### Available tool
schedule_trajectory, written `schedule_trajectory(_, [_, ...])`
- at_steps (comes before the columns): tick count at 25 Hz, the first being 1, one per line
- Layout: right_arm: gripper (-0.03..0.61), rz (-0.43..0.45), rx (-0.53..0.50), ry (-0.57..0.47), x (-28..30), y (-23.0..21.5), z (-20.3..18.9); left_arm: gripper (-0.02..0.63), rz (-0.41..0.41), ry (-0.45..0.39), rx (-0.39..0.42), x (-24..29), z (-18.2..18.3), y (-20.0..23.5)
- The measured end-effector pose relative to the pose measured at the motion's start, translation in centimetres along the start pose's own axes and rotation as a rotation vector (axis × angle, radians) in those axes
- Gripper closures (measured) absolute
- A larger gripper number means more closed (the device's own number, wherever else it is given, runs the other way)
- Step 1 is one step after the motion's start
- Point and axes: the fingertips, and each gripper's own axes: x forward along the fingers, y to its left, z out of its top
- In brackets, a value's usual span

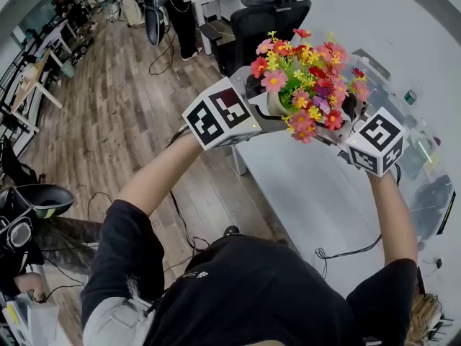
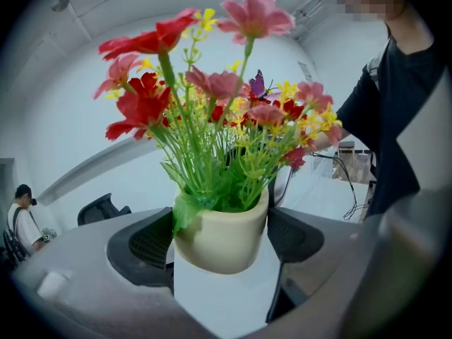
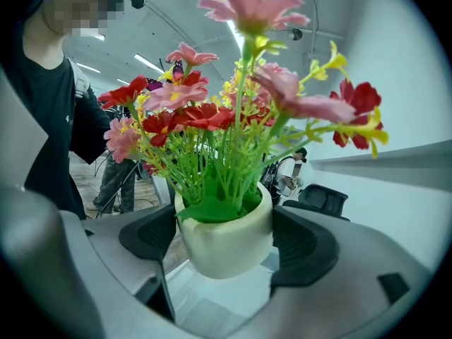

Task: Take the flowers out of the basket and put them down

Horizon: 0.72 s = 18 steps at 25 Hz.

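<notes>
Upper centre of the head view: flowers (image 1: 306, 78), with red, pink and yellow blooms on green stems, stand upright in a cream pot (image 2: 222, 235). The pot is held in the air above a white table (image 1: 302, 193).

Left gripper (image 2: 222, 240): jaws set apart to the pot's width, dark pads against its two sides, pot filling the gap.

Right gripper (image 3: 227, 244): same grip from the opposite side, pads touching the pot's wall.

Markings: left cube (image 1: 220, 114) and right cube (image 1: 378, 141) carry black-and-white square patterns. The person's dark shirt (image 1: 238, 294) has small white print, too small to read.

Other items:
- A purple butterfly (image 2: 258, 85) sits among the blooms.
- A black office chair (image 1: 270, 16) stands at top centre, behind the flowers.
- A wooden floor (image 1: 108, 121) fills the left of the frame.
- A black cable (image 1: 353, 249) lies on the table at lower right.
</notes>
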Motion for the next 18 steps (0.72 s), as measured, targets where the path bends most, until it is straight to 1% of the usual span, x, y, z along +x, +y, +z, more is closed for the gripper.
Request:
schedule_trajectory(9, [0.152, 0.022, -0.004, 0.004, 1.9, 0.8, 0.5, 0.201, 0.016, 0.003, -0.017, -1.5, -1.4, 0.7])
schedule_trajectory(18, [0.152, 0.022, -0.002, 0.013, 3.1, 1.0, 0.8, 0.201, 0.012, -0.010, -0.021, -2.3, -2.1, 1.3])
